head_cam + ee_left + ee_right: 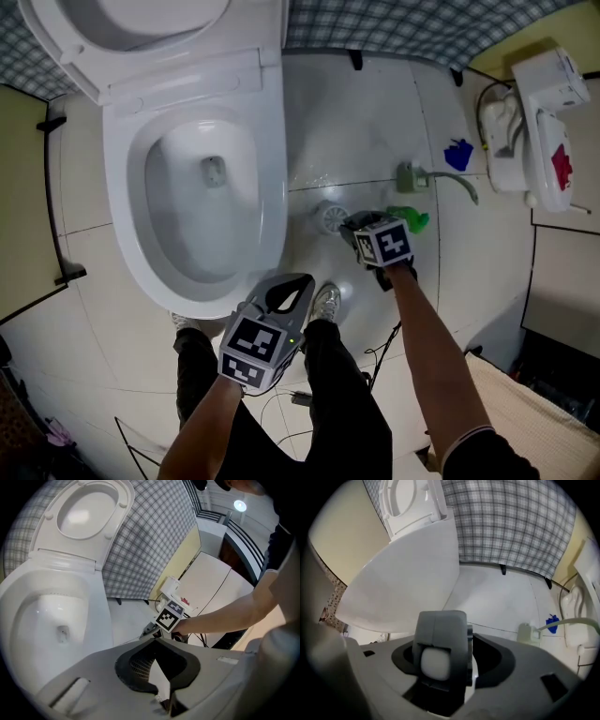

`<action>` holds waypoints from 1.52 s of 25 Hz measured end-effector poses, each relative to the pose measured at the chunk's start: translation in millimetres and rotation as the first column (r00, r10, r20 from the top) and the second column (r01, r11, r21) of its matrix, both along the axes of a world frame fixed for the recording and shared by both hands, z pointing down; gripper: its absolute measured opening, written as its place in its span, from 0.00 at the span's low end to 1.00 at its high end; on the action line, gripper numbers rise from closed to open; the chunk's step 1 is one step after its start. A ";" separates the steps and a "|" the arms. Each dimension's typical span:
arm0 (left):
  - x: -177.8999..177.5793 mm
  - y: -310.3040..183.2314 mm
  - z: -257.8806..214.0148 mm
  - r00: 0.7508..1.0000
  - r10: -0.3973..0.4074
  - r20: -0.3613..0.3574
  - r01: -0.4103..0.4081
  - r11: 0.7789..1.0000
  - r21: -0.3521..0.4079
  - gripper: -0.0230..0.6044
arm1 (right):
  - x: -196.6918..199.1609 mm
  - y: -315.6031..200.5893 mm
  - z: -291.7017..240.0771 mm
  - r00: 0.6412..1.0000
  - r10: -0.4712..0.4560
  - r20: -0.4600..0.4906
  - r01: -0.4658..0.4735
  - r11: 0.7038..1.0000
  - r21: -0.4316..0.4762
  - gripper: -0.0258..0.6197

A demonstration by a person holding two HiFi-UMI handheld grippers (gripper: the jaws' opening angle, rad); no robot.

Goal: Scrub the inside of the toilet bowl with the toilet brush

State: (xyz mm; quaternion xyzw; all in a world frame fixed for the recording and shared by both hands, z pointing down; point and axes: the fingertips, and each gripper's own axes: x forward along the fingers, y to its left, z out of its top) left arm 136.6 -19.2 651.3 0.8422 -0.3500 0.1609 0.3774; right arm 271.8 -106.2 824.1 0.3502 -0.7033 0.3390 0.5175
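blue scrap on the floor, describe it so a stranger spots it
In the head view, from the white toilet, cross the tiled floor rightward toward the white unit with a red mark. The blue scrap lies just left of it, the only deep-blue thing there.

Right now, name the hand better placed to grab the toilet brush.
Right. The right tongs hang open beside the toilet, straddling a grey, white-tipped handle, likely the brush. The left tongs are shut and empty, up by its front rim.
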 end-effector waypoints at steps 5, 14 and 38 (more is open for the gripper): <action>3.5 4.0 1.7 1.000 -0.003 -0.008 0.003 1.000 -0.016 0.05 | 7.4 0.2 -0.5 0.998 0.015 -0.066 -0.014 1.000 0.015 0.40; -0.9 4.0 -22.1 1.000 0.030 0.002 -0.030 1.000 0.007 0.05 | 20.6 11.8 -57.4 0.998 0.032 -0.046 -0.027 0.993 0.114 0.38; -154.0 -51.9 -187.6 0.980 -0.187 0.075 0.168 0.964 0.204 0.05 | -121.9 -1.2 -409.1 0.914 -0.105 0.392 -0.148 0.815 0.561 0.38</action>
